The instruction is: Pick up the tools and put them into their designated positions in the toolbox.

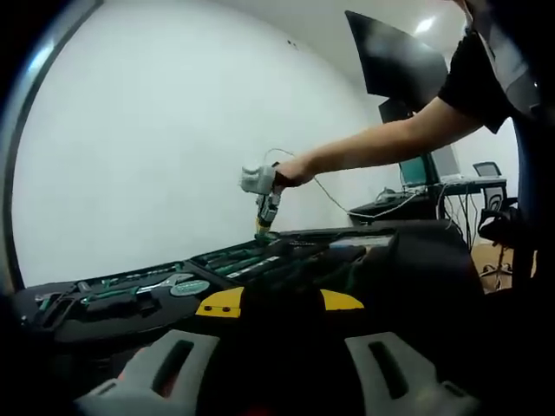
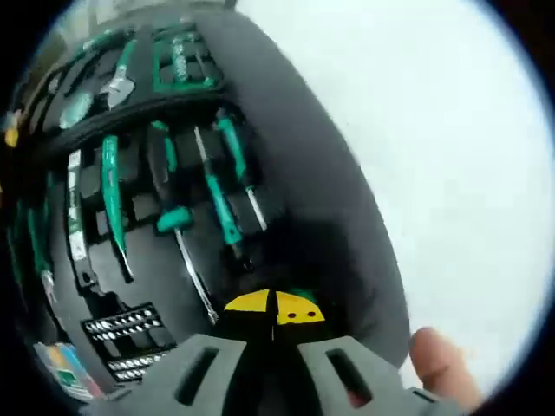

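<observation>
First, in the left gripper view the left gripper (image 1: 277, 368) rises from the bottom with its two grey jaws set wide apart and nothing between them. Beyond it lies the open black toolbox (image 1: 260, 277) on a white table (image 1: 156, 139), seen low from the side, with green-handled tools in its foam and two yellow latches (image 1: 221, 303) on the near edge. A person's bare arm (image 1: 381, 143) reaches in from the right and holds the right gripper (image 1: 265, 227) pointing down, its yellow tips touching or just above the far part of the toolbox; here one cannot tell how its jaws stand.

Then, the right gripper view looks down into the same toolbox (image 2: 329, 199) from close. The yellow tips of the right gripper (image 2: 276, 309) are together, with something green just behind them, but what it is cannot be told. In the foam lie green-handled screwdrivers (image 2: 227, 178), a green T-handle tool (image 2: 178, 227) and a rack of small bits (image 2: 121, 325). A fingertip (image 2: 438, 364) shows at the lower right, over the white table (image 2: 451, 156).
</observation>
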A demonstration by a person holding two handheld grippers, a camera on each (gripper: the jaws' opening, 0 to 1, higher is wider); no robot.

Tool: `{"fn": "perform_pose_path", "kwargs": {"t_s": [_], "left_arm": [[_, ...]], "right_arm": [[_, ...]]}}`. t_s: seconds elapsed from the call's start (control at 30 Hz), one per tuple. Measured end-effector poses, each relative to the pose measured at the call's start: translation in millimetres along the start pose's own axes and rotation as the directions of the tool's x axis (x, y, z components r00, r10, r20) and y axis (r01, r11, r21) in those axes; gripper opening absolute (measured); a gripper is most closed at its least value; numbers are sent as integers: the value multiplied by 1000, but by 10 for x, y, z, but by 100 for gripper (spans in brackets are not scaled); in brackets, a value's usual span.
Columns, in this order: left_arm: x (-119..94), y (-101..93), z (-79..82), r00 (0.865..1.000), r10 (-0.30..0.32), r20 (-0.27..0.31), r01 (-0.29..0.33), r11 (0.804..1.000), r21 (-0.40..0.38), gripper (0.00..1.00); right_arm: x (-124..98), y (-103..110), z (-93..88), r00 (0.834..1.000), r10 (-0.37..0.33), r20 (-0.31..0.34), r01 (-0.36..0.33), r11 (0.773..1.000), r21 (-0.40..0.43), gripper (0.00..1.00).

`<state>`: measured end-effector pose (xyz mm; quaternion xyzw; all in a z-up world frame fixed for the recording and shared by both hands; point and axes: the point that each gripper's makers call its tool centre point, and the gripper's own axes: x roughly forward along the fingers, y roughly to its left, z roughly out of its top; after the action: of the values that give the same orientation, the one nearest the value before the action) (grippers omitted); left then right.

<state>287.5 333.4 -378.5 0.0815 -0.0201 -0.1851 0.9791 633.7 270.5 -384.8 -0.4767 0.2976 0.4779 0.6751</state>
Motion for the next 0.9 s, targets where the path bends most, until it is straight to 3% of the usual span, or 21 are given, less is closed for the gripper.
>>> {"fn": "perform_pose_path", "kwargs": {"t_s": [0.03,0.07,0.1,0.13,0.17,0.2,0.23,0.27,0.3,0.43,0.57,0.73,0.8,0.9], "left_arm": [[3,2,-2,1000,-1,0,1,1000,-2,30],[4,2,-5,1000,-2,-1,2,1000,-2,30],[4,-2,-4,1000,-3,-1,3,1000,-2,30],[4,-7,-1,1000,-6,0,6,1000,-2,30],[3,-12,2,1000,-8,1,8,1000,-2,30],[3,-14,4,1000,-8,2,8,1000,-1,30],[2,-14,5,1000,-8,2,8,1000,0,30],[0,-13,6,1000,-6,2,6,1000,0,30],[-2,-11,6,1000,-4,1,4,1000,0,30],[-8,-17,7,1000,1,-1,-1,1000,5,30],[-8,-13,2,1000,6,-6,-6,1000,10,30],[-17,-12,17,1000,10,1,-10,1000,16,30],[-18,-8,18,1000,11,2,-11,1000,16,30],[-25,-9,15,1000,17,0,-17,1000,18,30]], "right_arm": [[-17,-60,-43,999,-23,-25,23,1000,-1,0],[44,-99,-154,995,16,-102,-12,999,39,0],[83,-125,-199,991,35,-127,-27,998,60,0],[7,-155,-159,992,-108,-60,109,994,7,0],[48,-21,-189,997,-24,-69,24,1000,-1,0],[109,-95,-180,996,9,-88,-8,1000,11,0],[157,-161,-171,995,3,-96,-1,1000,23,0],[85,-127,-154,996,-50,-72,51,999,11,0],[69,-110,-176,994,-53,-92,58,997,54,0],[85,-97,-167,988,-54,-147,53,999,-12,0],[96,-128,-185,989,-12,-150,15,1000,20,0],[93,-107,-189,990,-22,-136,23,1000,5,0],[108,-106,-205,991,55,-122,-39,991,131,0],[121,-123,-214,990,82,-118,-66,989,129,0]]}}
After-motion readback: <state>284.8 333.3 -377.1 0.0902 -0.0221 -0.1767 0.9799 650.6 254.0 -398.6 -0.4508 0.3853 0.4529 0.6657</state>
